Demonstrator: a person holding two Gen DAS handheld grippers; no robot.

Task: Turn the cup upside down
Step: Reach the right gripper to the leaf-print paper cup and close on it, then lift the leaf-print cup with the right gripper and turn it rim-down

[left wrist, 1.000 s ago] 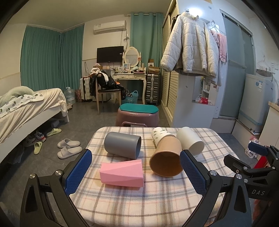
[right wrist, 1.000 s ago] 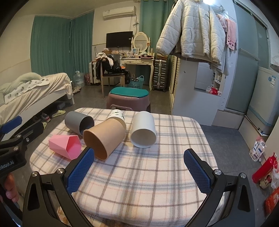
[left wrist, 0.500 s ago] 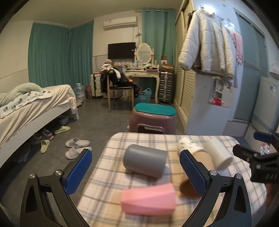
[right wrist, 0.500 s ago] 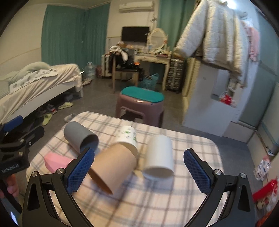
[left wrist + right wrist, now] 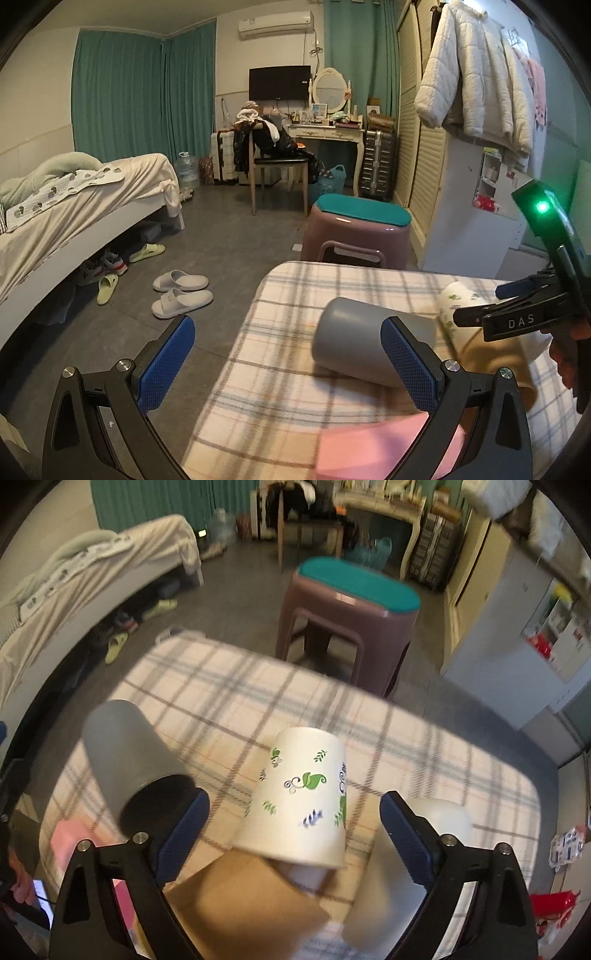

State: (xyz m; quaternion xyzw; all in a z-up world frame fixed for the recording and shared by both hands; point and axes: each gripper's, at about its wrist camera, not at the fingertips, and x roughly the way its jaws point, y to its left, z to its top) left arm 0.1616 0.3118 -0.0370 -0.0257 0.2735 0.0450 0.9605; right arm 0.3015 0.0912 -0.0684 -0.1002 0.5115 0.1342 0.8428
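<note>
Several cups lie on their sides on the plaid table. A white cup with a leaf print lies between the fingers of my open right gripper, untouched, its rim over a tan cup. A grey cup lies to its left and a plain white cup to its right. In the left wrist view my open left gripper hangs over the table's left edge, its right finger in front of the grey cup. The right gripper shows there beside the leaf-print cup.
A pink faceted cup lies near the table's front edge. A purple stool with a teal seat stands just behind the table. A bed and slippers are on the left.
My right gripper has moved forward and down over the table, and now brackets the leaf-print cup. My left gripper has swung left, toward the table's left edge.
</note>
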